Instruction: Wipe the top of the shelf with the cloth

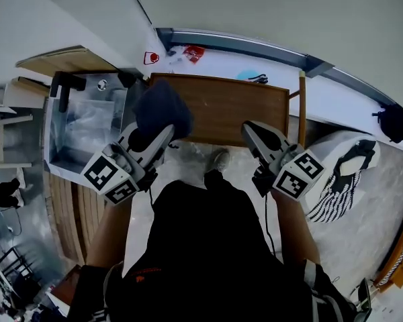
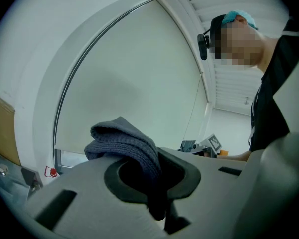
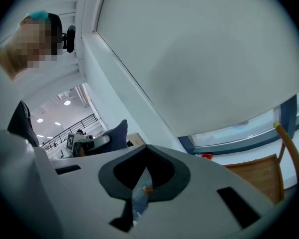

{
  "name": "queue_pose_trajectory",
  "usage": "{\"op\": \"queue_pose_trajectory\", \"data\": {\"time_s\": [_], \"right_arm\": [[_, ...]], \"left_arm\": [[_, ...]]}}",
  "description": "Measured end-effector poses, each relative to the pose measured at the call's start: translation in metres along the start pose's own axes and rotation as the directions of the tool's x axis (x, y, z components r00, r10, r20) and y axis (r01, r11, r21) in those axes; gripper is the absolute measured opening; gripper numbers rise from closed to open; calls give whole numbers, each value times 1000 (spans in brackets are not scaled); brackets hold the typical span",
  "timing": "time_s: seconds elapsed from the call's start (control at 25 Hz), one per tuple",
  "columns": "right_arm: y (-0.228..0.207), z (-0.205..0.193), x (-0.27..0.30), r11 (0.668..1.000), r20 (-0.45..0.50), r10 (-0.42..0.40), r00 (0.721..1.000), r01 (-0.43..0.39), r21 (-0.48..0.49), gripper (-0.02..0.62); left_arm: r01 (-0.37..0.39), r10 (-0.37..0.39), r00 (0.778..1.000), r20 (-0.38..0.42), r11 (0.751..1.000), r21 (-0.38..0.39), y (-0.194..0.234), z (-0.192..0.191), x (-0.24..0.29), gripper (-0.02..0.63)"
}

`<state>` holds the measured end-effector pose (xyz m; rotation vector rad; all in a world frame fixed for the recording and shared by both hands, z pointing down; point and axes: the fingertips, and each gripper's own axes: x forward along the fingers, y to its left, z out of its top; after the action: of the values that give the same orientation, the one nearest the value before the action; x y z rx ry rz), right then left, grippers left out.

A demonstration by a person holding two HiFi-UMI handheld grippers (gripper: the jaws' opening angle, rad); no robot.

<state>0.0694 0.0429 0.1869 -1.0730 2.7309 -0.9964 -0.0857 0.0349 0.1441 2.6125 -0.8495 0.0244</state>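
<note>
Near shelf [image 1: 228,109]: left gripper [image 1: 158,138] pinches cloth [image 1: 162,107], right gripper [image 1: 252,131] seemingly closed.

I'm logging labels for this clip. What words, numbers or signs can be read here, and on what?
No text can be read.
Red sticker by the window frame: too small to read.
Orange print on the black shirt: too small.
Square markers on the cubes: patterns, no letters.

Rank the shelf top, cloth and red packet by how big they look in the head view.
Largest to smallest:
shelf top
cloth, though it is probably nearer the camera
red packet, clearly smallest
</note>
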Motion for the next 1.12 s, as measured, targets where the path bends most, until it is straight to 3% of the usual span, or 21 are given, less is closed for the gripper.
{"op": "queue_pose_trajectory", "data": {"time_s": [0.44, 0.88, 1.12], "right_arm": [[-54, -3, 27, 998, -51, 4, 999, -1, 57, 5], [-85, -17, 89, 995, -104, -56, 993, 64, 75, 5], [-91, -28, 129, 990, -131, -87, 988, 101, 99, 5]], "left_arm": [[-73, 69, 993, -95, 996, -47, 50, -28, 33, 49], [-90, 71, 984, -163, 990, -109, 141, -64, 45, 49], [-118, 99, 964, -248, 991, -65, 195, -96, 43, 49]]}}
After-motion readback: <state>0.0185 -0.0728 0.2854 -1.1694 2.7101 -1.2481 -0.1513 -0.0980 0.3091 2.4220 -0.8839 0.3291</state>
